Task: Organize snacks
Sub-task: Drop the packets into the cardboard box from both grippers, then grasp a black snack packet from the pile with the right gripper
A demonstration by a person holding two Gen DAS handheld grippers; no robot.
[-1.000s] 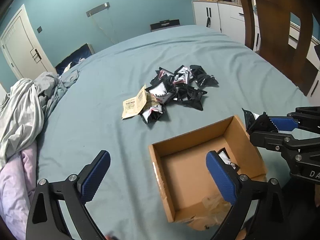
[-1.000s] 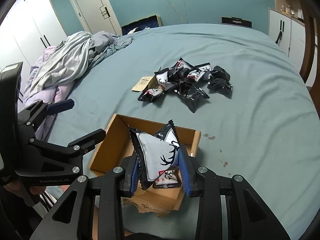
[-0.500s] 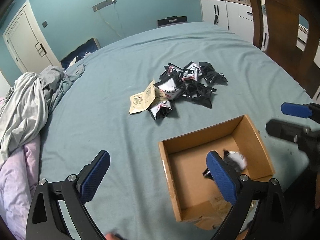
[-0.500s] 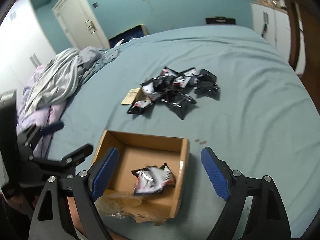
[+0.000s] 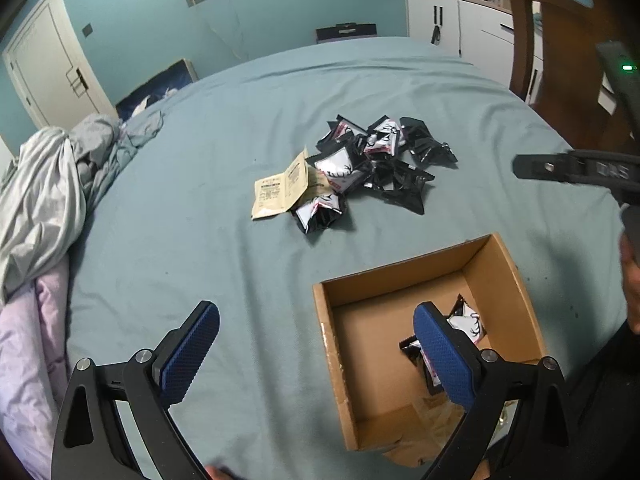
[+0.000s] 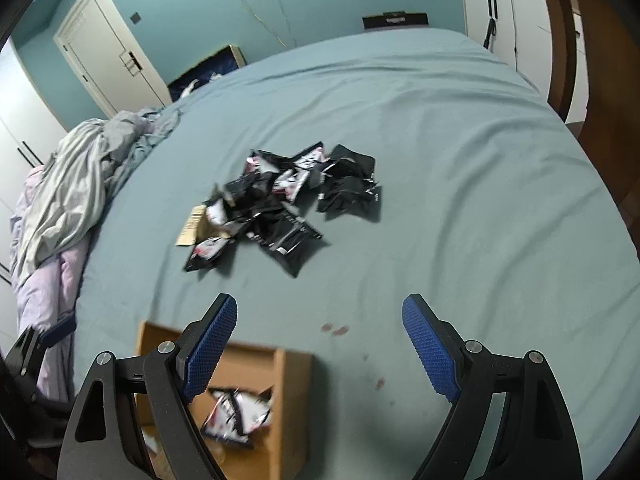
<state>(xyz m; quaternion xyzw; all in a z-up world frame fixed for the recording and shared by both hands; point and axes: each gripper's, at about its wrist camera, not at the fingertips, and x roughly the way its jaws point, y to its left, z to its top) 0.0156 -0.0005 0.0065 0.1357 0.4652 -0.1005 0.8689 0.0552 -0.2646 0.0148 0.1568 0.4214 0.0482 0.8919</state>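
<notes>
A pile of black-and-white snack packets (image 5: 372,168) lies mid-bed, also in the right wrist view (image 6: 288,204). An open cardboard box (image 5: 400,292) sits near me with snack packets inside (image 5: 466,320); it also shows in the right wrist view (image 6: 256,360) with its packets (image 6: 240,410). My left gripper (image 5: 316,348) is open and empty, over the box's left side. My right gripper (image 6: 320,344) is open and empty, above the sheet just past the box. The right gripper's body (image 5: 576,170) shows at the right in the left wrist view.
A tan paper packet (image 5: 280,188) lies left of the pile. Crumpled bedding (image 5: 44,192) is heaped at the left edge of the teal bed sheet (image 6: 460,184). A wooden chair (image 5: 560,40) and white cabinets (image 5: 452,20) stand at the right.
My right gripper opened and dropped its snack packet into the box, then rose and moved forward toward the pile. My left gripper stayed open and shifted slightly.
</notes>
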